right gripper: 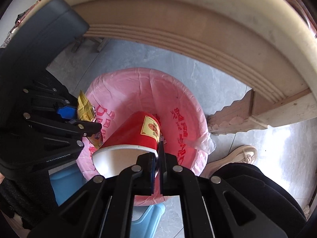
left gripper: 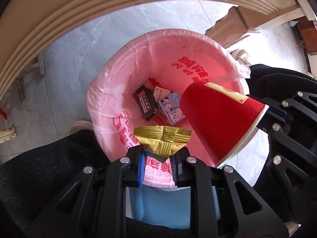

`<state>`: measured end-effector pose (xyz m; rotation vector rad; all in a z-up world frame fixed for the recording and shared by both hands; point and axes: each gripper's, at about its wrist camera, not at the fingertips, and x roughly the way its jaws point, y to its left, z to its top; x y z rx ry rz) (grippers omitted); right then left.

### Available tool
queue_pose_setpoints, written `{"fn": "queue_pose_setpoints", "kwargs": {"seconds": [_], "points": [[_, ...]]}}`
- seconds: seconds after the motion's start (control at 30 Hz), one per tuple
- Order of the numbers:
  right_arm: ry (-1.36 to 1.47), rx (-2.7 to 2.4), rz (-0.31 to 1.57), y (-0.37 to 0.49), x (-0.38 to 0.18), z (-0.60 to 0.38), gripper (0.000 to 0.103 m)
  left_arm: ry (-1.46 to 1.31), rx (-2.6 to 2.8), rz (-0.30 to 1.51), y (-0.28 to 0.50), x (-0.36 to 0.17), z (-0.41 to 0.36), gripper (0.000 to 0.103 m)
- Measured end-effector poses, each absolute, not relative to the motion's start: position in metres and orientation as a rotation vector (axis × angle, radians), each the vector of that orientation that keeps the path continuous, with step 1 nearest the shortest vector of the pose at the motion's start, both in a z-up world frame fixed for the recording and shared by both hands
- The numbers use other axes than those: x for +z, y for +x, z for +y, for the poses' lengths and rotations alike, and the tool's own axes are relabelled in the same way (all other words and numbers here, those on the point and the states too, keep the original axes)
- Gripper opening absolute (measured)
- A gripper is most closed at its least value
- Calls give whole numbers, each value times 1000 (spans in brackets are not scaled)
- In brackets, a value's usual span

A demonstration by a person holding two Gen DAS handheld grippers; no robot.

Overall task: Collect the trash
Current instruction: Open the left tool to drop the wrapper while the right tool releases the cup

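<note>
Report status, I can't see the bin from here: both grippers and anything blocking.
Left gripper pinching gold wrapper over pink-lined bin. Right gripper clamped on red cup's rim. Nothing blocking.

Left gripper (left gripper: 157,159) pinches gold wrapper (left gripper: 163,139) by its lower point, above pink-lined bin (left gripper: 118,91). Right gripper (left gripper: 277,115) enters from the right, clamped on the rim of a red paper cup (left gripper: 218,119), tilted, base toward the bin. Inside bin: 1 black packet (left gripper: 146,103), 1 blue-white carton (left gripper: 171,107), side by side.

Bin (left gripper: 118,91) on floor below table edge (left gripper: 79,10), two packets (left gripper: 146,103) inside, cup (left gripper: 218,123) right of wrapper (left gripper: 162,138) above it.
</note>
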<state>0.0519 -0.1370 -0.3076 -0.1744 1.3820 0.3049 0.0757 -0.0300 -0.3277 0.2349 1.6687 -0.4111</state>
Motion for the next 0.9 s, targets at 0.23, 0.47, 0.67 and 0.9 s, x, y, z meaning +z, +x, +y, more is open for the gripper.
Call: {"fn": "queue_pose_setpoints", "kwargs": {"seconds": [0.23,0.47,0.67,0.9], "points": [[-188,310,1434,58,-330,-134,3,255,-411,1717,77,-341,-33,21],[-178,315,1448,60,-335,-132,4,298,-384,1726,76,-348,-35,22],[-180,284,1443,62,-338,-135,57,350,-341,1692,78,-347,-34,55],[-179,286,1416,61,-334,-135,57,342,-330,1689,81,-344,-31,59]]}}
